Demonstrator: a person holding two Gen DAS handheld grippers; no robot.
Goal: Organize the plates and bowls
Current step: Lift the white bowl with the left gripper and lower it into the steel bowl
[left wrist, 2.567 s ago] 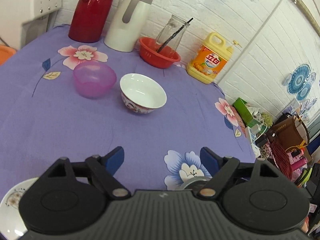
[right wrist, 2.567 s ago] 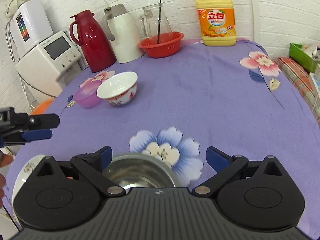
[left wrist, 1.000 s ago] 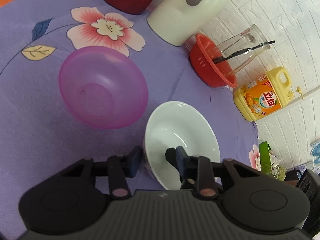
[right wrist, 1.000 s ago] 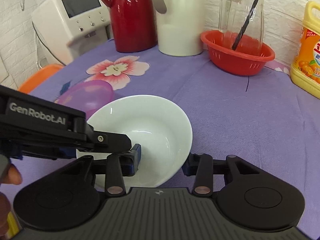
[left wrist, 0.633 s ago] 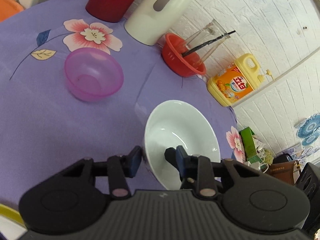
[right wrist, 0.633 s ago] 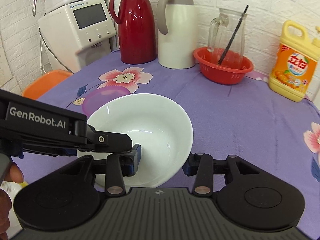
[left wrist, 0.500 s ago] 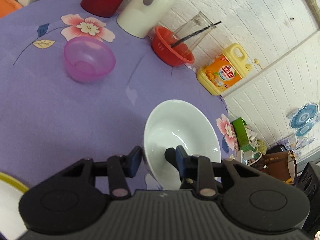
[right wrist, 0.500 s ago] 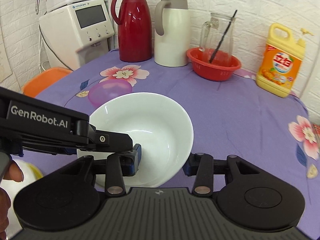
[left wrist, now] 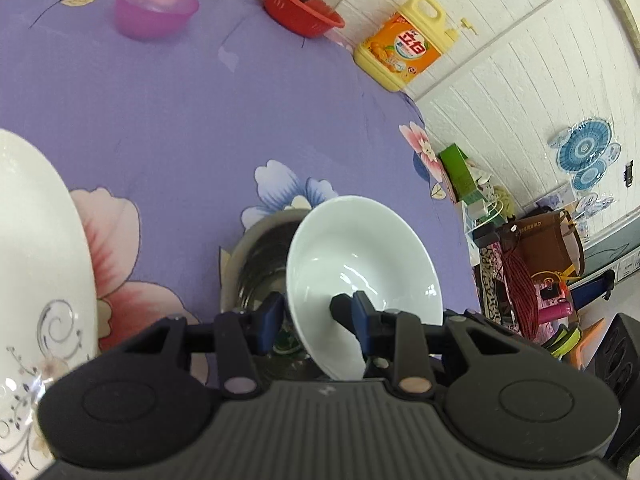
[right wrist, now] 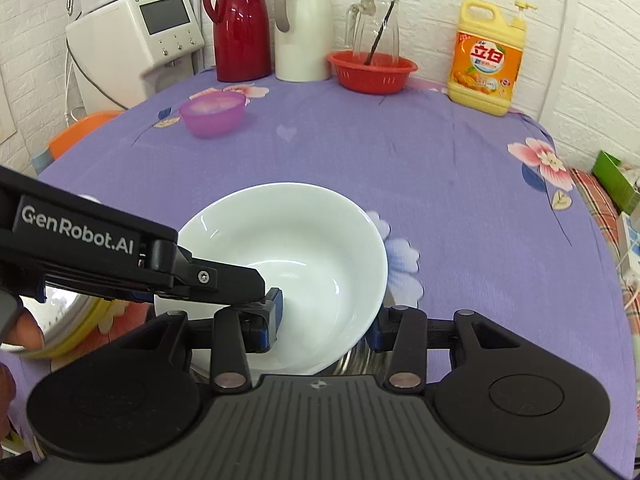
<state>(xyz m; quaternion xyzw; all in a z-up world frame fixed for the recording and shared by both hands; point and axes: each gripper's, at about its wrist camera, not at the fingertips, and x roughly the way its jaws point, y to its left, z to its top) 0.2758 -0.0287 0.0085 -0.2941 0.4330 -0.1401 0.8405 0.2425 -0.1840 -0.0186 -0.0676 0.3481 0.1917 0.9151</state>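
My left gripper (left wrist: 312, 312) is shut on the near rim of a white bowl (left wrist: 360, 264) and holds it tilted just above a steel bowl (left wrist: 260, 264) on the purple floral tablecloth (left wrist: 200, 120). My right gripper (right wrist: 326, 320) is shut on the same white bowl (right wrist: 304, 256), with one finger inside and one outside the rim. The left gripper's arm crosses the right wrist view from the left. The steel bowl (right wrist: 352, 362) shows only as a sliver under the white bowl. A pink plastic bowl (left wrist: 154, 8) stands far back, also in the right wrist view (right wrist: 212, 114).
A white patterned plate (left wrist: 36, 264) lies at near left; its yellow rim (right wrist: 72, 332) shows in the right wrist view. Along the back stand a red thermos (right wrist: 238, 20), white jug (right wrist: 302, 28), red basket with glass pitcher (right wrist: 372, 70), detergent bottle (right wrist: 486, 58) and water dispenser (right wrist: 140, 40).
Both grippers closed on the white bowl, lifted it off the table and carried it back toward the near edge. It now hangs over the steel bowl; the pink bowl stayed put.
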